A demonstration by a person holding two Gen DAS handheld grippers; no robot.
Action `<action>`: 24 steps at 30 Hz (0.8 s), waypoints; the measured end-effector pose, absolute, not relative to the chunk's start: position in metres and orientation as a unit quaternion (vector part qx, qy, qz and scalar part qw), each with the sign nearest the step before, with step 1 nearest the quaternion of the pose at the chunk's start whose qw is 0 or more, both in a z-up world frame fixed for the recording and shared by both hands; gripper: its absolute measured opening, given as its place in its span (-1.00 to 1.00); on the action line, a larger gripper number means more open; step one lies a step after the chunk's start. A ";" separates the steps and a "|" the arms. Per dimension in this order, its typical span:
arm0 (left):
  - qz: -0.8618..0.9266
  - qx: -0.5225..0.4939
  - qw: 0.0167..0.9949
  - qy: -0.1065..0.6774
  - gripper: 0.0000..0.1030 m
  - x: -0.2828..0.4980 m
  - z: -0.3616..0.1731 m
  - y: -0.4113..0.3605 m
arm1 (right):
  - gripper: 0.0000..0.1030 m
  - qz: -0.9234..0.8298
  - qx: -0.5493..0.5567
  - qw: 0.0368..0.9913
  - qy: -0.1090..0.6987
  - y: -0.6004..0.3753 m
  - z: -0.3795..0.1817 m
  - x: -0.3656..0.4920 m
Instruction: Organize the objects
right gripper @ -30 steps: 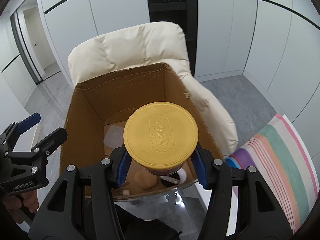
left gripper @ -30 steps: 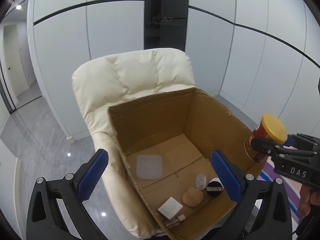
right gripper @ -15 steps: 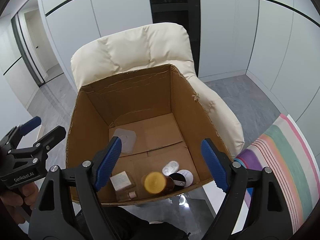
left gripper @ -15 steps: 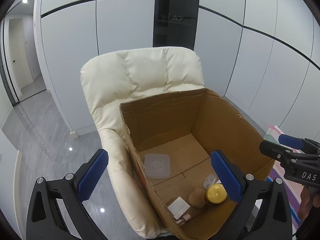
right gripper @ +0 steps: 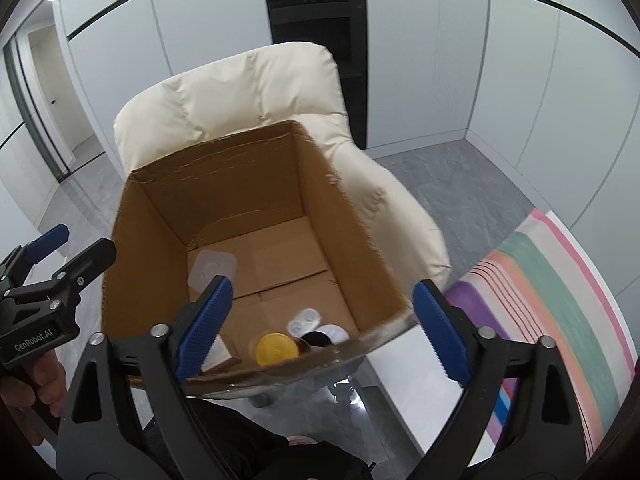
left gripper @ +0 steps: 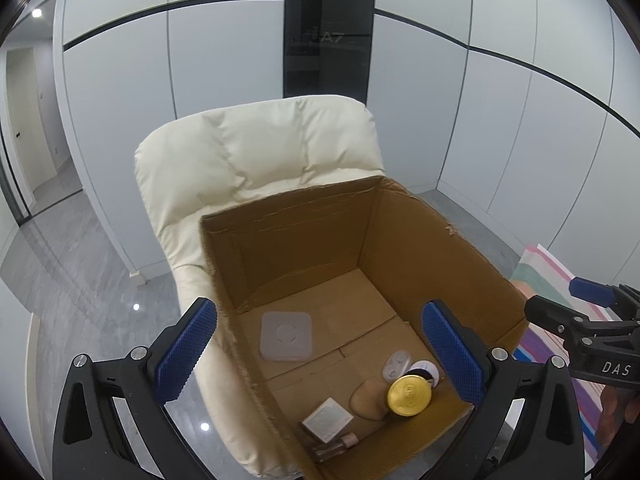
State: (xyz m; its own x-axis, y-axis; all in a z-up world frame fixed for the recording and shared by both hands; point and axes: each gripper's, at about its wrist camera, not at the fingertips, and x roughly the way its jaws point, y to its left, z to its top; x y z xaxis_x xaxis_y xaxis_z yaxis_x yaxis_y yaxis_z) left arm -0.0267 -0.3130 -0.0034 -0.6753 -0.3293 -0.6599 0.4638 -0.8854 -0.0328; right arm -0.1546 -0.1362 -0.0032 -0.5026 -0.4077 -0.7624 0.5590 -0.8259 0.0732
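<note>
An open cardboard box [left gripper: 420, 240] stands on a cream chair; it also shows in the right wrist view [right gripper: 136, 240]. Inside lie a yellow-lidded jar [left gripper: 409, 395], a tan pad [left gripper: 366, 400], a white square packet [left gripper: 327, 419], a grey square lid [left gripper: 286, 335], a white lens case [left gripper: 394, 365], a black-and-white compact [left gripper: 425, 372] and a small bottle [left gripper: 336, 444]. The jar also shows in the right wrist view [right gripper: 277, 350]. My left gripper [left gripper: 320, 352] is open and empty above the box's left side. My right gripper [right gripper: 320, 324] is open and empty above the box's near edge.
The cream padded chair [left gripper: 256, 152] holds the box. A striped rug [right gripper: 560, 292] lies on the grey floor to the right. White wall panels and a dark cabinet [left gripper: 328, 28] stand behind the chair.
My right gripper held the yellow-lidded jar over the box, then opened; the jar now sits inside the box. Both grippers have drawn back a little.
</note>
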 end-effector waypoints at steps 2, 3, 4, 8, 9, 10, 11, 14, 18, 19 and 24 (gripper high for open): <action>-0.911 0.340 0.213 0.095 1.00 -0.032 -0.003 -0.305 | 0.93 -0.865 0.413 0.272 0.086 -0.127 -0.003 -0.157; -0.912 0.341 0.210 0.093 1.00 -0.034 -0.003 -0.301 | 0.95 -0.866 0.414 0.266 0.084 -0.121 -0.003 -0.158; -0.912 0.341 0.208 0.092 1.00 -0.036 -0.004 -0.298 | 0.96 -0.868 0.415 0.261 0.082 -0.116 -0.003 -0.159; -0.913 0.346 0.197 0.085 1.00 -0.045 -0.004 -0.282 | 1.00 -0.873 0.418 0.240 0.075 -0.096 -0.003 -0.163; -0.914 0.346 0.194 0.084 1.00 -0.047 -0.003 -0.277 | 1.00 -0.875 0.418 0.234 0.074 -0.090 -0.003 -0.164; -0.916 0.345 0.191 0.082 1.00 -0.049 -0.002 -0.273 | 1.00 -0.876 0.418 0.229 0.073 -0.085 -0.003 -0.164; -0.916 0.344 0.189 0.080 1.00 -0.050 -0.002 -0.269 | 1.00 -0.878 0.418 0.222 0.072 -0.080 -0.002 -0.164; -0.918 0.346 0.179 0.078 1.00 -0.057 -0.001 -0.258 | 1.00 -0.882 0.418 0.205 0.069 -0.064 -0.002 -0.165; -0.919 0.351 0.162 0.072 1.00 -0.064 -0.002 -0.237 | 1.00 -0.887 0.420 0.183 0.059 -0.041 -0.002 -0.165; -0.920 0.352 0.157 0.069 1.00 -0.066 -0.002 -0.232 | 1.00 -0.888 0.420 0.176 0.061 -0.036 -0.003 -0.165; -0.922 0.355 0.137 0.067 1.00 -0.070 0.001 -0.208 | 1.00 -0.894 0.421 0.143 0.050 -0.007 -0.001 -0.161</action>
State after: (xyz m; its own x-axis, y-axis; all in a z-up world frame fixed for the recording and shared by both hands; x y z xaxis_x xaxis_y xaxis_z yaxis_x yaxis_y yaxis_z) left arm -0.0702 -0.2076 0.0015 -0.7107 -0.2064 -0.6726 0.3009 -0.9533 -0.0254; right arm -0.1614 -0.0072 -0.0009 -0.6044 -0.2136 -0.7675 0.2978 -0.9541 0.0310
